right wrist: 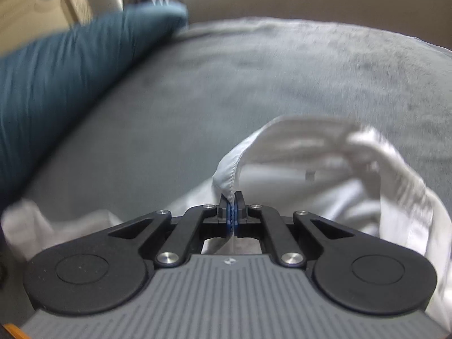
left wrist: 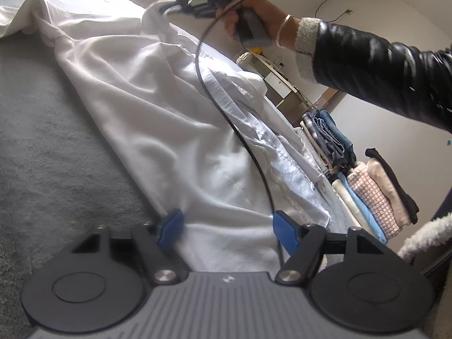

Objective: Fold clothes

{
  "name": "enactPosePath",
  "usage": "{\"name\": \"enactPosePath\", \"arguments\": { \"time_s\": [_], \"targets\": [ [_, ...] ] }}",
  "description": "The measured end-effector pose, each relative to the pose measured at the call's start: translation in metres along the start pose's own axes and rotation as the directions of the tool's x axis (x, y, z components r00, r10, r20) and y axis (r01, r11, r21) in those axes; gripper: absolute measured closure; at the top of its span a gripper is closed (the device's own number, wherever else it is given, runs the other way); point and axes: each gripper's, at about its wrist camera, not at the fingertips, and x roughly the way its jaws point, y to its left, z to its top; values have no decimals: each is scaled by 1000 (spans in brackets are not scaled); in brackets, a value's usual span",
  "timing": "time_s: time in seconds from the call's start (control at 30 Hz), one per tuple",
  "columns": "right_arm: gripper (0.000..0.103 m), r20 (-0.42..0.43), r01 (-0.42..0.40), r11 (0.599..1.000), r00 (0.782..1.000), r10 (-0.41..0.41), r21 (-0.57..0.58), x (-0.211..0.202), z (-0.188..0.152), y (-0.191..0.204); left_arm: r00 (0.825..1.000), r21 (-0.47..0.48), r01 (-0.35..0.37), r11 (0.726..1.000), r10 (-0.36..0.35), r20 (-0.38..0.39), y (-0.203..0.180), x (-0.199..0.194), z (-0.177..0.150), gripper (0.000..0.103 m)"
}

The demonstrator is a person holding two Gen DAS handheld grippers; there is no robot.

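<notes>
Landmark: grey plush bed cover (left wrist: 42, 130), spread over the bed; all places below are given against it.
Teal cushion (right wrist: 65, 67): dark blue-green fabric, lying on the left part of the cover in the right wrist view.
White shirt (left wrist: 158, 107): thin, creased white cotton garment, spread across the cover from the far left corner down to the near edge in the left wrist view.
Left gripper (left wrist: 226, 231): black linkage with blue pads, low over the near hem of the shirt; jaws wide apart, one pad on each side of a strip of cloth, nothing pinched.
Black cable (left wrist: 226, 113): runs over the shirt from the near jaws up to the far tool.
Right gripper (right wrist: 233, 212): jaws fully closed, clamping a stitched edge of the shirt, which rises off the cover in a loose fold.
Person's hand (left wrist: 254, 19): grasps the right gripper's grey handle above the far end of the shirt; black glossy sleeve with pale fleece cuff.
Folded clothes (left wrist: 367, 186): two stacks, denim and pastel knits, beyond the cover's right edge.
</notes>
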Motion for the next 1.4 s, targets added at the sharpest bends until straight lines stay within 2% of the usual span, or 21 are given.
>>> {"name": "enactPosePath", "arguments": {
  "time_s": [0.17, 0.33, 0.43, 0.53, 0.57, 0.6, 0.63, 0.67, 0.73, 0.8, 0.87, 0.93, 1.03, 1.1, 1.2, 1.3, 1.4],
  "targets": [
    [103, 70, -36, 997, 997, 31, 63, 18, 29, -13, 1000, -13, 6, 1000, -6, -8, 1, 0, 1, 32],
    [103, 93, -56, 996, 994, 49, 75, 51, 41, -14, 1000, -18, 0, 1000, -1, -17, 0, 2, 3, 32],
    [100, 65, -94, 989, 994, 87, 114, 76, 41, -17, 1000, -16, -4, 1000, 4, -24, 0, 2, 4, 32],
    [97, 21, -66, 984, 998, 63, 163, 87, 36, -22, 1000, -12, -9, 1000, 9, -28, -1, 2, 4, 32],
    [91, 28, -76, 980, 997, 72, 184, 84, 35, -26, 1000, -11, -11, 1000, 10, -28, -1, 2, 4, 32],
    [85, 51, -86, 976, 996, 77, 200, 78, 35, -30, 1000, -10, -12, 1000, 11, -28, -1, 2, 4, 32],
    [74, 77, -96, 972, 994, 82, 213, 71, 35, -34, 1000, -9, -13, 1000, 12, -27, -1, 2, 3, 32],
    [67, 112, -107, 970, 990, 84, 218, 62, 36, -39, 1000, -9, -13, 1000, 12, -26, -1, 1, 3, 32],
    [60, 182, -115, 966, 981, 73, 233, 43, 39, -49, 1000, -10, -10, 1000, 10, -25, 0, 1, 3, 32],
    [59, 254, -101, 968, 966, 41, 228, 24, 41, -57, 1000, -14, -8, 1000, 7, -24, 1, 1, 3, 32],
    [59, 285, -102, 964, 958, 29, 244, 9, 44, -67, 1000, -20, -5, 1000, 4, -26, 2, 0, 4, 32],
    [59, 246, -145, 956, 966, 81, 256, 2, 45, -76, 1000, -26, -2, 1000, 1, -27, 3, 0, 5, 32],
    [59, 141, -195, 947, 977, 163, 255, -5, 36, -79, 1000, -31, 2, 1000, -3, -24, 3, 0, 5, 32],
    [59, 98, -237, 942, 971, 219, 237, -16, 22, -76, 1000, -30, 2, 1000, -3, -22, 3, 0, 4, 32],
    [59, 68, -265, 936, 964, 256, 232, -41, -2, -76, 1000, -29, 3, 1000, -4, -21, 3, 0, 4, 32],
    [61, 108, -316, 906, 949, 297, 281, -83, -25, -85, 1000, -31, 5, 1000, -6, -22, 4, -1, 5, 32],
    [61, 230, -394, 870, 914, 335, 297, -141, -49, -99, 1000, -39, 4, 999, -5, -22, 3, -2, 6, 32]
  ]
}}
